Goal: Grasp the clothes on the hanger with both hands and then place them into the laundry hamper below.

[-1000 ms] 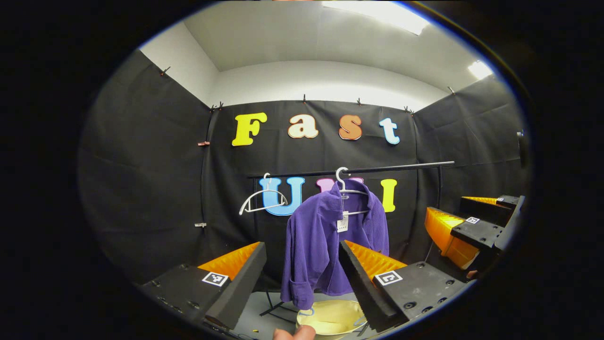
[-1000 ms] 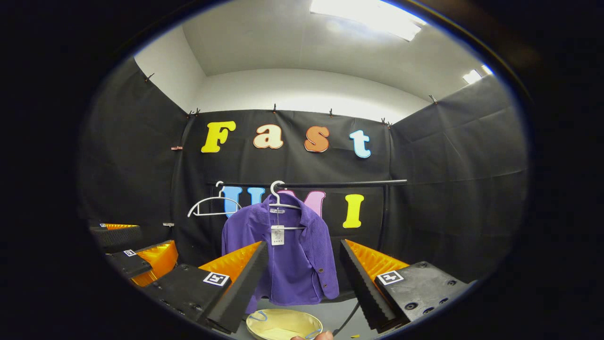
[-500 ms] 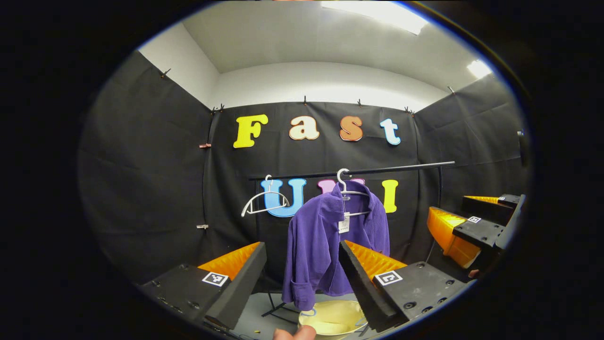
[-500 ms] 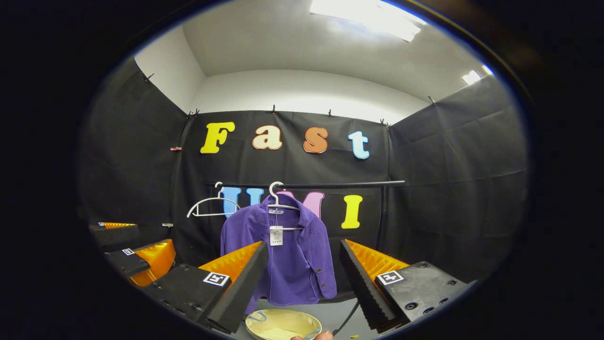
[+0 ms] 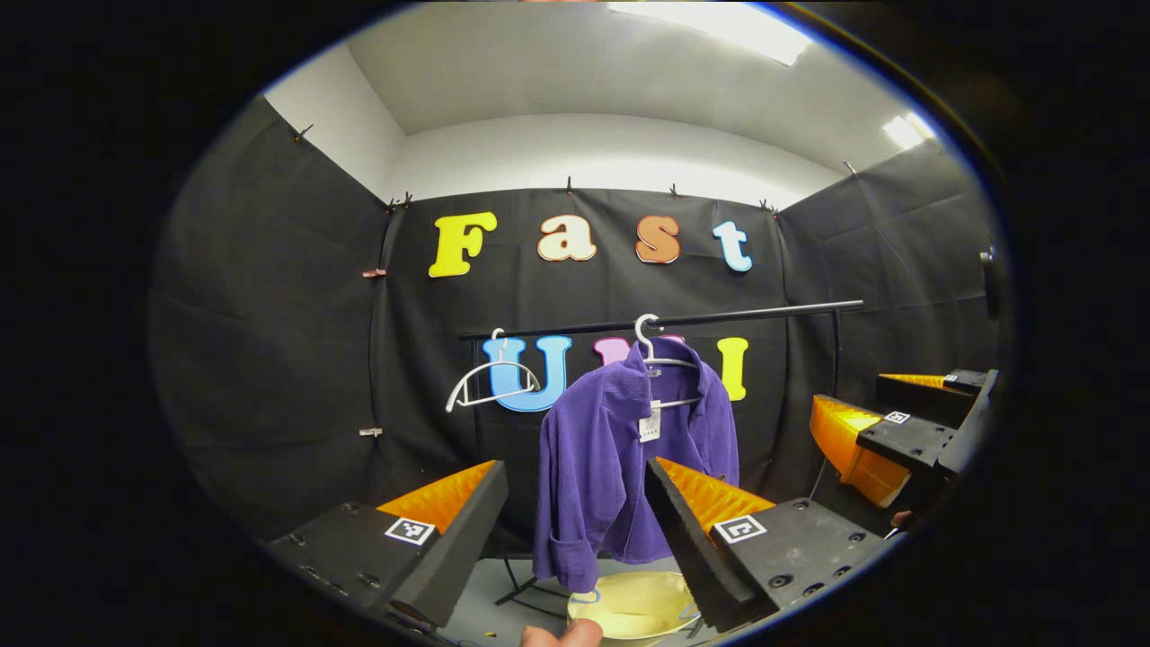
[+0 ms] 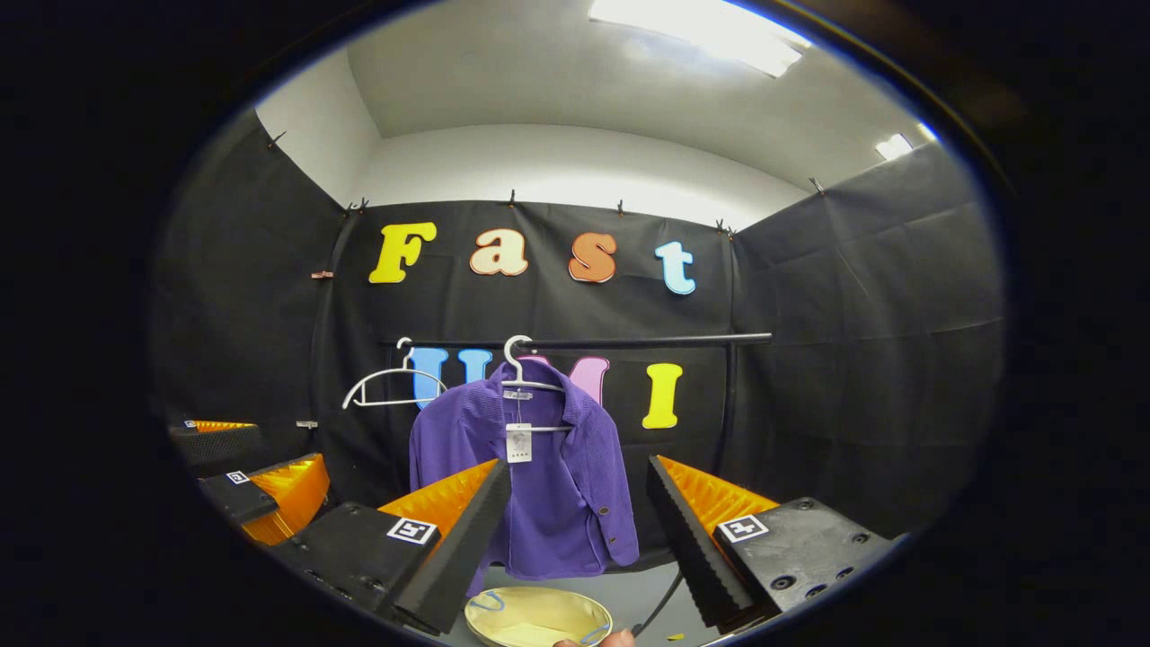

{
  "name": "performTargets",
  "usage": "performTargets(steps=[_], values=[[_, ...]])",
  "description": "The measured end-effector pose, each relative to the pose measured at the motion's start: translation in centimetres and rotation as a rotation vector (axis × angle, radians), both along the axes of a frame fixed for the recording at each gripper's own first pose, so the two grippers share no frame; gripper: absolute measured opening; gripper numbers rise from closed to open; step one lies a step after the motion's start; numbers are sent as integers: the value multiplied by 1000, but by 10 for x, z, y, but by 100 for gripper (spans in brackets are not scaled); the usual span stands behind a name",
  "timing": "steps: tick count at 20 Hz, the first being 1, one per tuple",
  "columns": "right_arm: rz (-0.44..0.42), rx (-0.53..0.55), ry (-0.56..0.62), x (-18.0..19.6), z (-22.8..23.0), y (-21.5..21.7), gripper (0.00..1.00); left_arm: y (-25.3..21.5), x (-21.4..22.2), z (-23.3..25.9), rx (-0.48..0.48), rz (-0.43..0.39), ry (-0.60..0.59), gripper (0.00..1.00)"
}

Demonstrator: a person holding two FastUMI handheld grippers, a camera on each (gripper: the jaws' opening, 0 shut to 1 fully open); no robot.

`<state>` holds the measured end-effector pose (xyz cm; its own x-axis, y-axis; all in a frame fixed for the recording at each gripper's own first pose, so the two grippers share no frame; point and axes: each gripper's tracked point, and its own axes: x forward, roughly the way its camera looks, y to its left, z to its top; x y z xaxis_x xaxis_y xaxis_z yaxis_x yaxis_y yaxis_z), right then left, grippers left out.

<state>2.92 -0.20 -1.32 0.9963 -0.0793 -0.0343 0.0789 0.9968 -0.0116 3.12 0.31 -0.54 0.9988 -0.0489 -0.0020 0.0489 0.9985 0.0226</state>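
Going from left to right, the rail carries an empty white hanger (image 6: pixel 388 385) and then the purple shirt (image 6: pixel 530 485) on its own hanger (image 6: pixel 526 382), with the pale yellow laundry hamper (image 6: pixel 537 618) on the floor below it at 6 o'clock. The step in hand seems to be the approach: the left gripper (image 5: pixel 575 526) and the right gripper (image 6: pixel 579 530) both have their jaws spread wide and hold nothing, well apart from the shirt. Next, each must reach one shoulder of the shirt; it hangs open, with a paper tag (image 6: pixel 517 443) at the collar.
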Motion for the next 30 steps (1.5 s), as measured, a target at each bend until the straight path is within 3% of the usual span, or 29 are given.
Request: performTargets(steps=[3, 13, 24, 30], values=[[-27, -33, -7, 9, 1, -20, 96, -12, 23, 4, -9, -19, -10, 97], [30, 2, -10, 112, -29, -47, 97, -75, 154, -19, -17, -7, 41, 97], [141, 28, 55, 207, -89, -66, 97, -98, 306, -71, 39, 136, 65, 96], [182, 21, 84, 243, -116, -66, 97, -82, 353, -94, 76, 230, 71, 96]])
